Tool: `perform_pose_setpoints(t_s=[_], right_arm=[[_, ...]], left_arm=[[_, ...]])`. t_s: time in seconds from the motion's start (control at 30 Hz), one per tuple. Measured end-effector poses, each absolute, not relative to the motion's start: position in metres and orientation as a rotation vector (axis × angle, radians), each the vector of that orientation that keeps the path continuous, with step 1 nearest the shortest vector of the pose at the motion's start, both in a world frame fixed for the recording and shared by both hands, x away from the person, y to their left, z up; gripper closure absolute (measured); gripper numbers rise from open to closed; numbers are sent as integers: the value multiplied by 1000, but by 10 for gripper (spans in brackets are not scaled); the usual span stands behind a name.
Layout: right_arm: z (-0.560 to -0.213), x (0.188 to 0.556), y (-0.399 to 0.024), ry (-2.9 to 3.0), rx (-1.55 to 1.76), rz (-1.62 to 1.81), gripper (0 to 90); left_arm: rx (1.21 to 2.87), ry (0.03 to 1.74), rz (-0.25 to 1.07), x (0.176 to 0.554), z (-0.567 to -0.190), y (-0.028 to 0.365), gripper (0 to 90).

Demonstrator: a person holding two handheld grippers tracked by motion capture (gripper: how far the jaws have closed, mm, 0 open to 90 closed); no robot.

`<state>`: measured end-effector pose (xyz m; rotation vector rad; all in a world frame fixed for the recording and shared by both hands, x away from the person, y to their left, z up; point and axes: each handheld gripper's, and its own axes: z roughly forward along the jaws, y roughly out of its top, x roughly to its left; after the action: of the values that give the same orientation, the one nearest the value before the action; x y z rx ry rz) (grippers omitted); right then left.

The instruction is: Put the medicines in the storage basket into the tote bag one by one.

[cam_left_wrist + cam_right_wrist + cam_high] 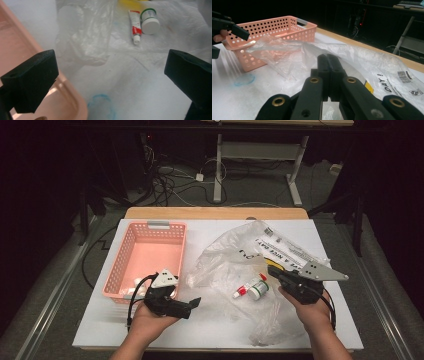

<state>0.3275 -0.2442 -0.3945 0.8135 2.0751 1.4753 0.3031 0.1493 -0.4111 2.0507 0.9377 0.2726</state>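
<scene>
Right tool (329,62) clamped on clear plastic bag (235,257); left tool (110,75) gapes wide, empty, beside pink basket (120,265) on bench (210,325).

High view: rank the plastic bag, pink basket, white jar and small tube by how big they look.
1. plastic bag
2. pink basket, somewhat smaller
3. white jar
4. small tube; jar and tube look nearly alike, so that order is unsure.

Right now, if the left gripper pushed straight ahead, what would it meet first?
Likely the clear plastic bag, whose edge lies just ahead of the open left gripper. The tube and the jar lie farther on, though depth is hard to judge.
</scene>
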Motion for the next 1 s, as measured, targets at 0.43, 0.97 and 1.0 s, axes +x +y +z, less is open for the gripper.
perform_pose_setpoints(t_s=[0.43, 0.97, 1.0], right_arm=[[-397, 328, -242, 2083, 814, 1476, 900], [-396, 328, -242, 2086, 810, 1474, 900], [-396, 328, -241, 2087, 809, 1474, 900]], left_arm=[[2001, 1090, 364, 316, -413, 192, 0], [1978, 1247, 418, 326, -419, 243, 0], [1974, 1253, 421, 326, -419, 246, 0]])
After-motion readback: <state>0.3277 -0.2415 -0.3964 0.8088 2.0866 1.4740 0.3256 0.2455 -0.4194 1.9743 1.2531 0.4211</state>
